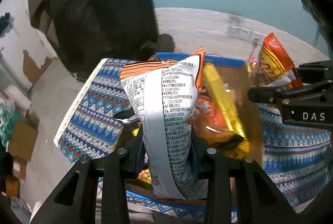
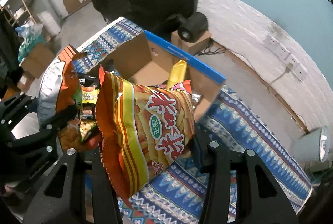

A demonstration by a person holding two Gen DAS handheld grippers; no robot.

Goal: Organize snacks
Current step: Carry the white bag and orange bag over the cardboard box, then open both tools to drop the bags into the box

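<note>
Left gripper (image 1: 168, 153): jaws pinching the silver-backed orange snack bag (image 1: 164, 111), which stands upright between the fingers at lower centre of its view. Right gripper (image 2: 145, 151): jaws clamped on the orange-and-yellow fries bag (image 2: 145, 124), which tilts up-left from the fingers. Both bags sit over the open cardboard box with blue rim (image 2: 183, 57), upper centre, on the blue patterned tablecloth (image 2: 239, 126).
</note>
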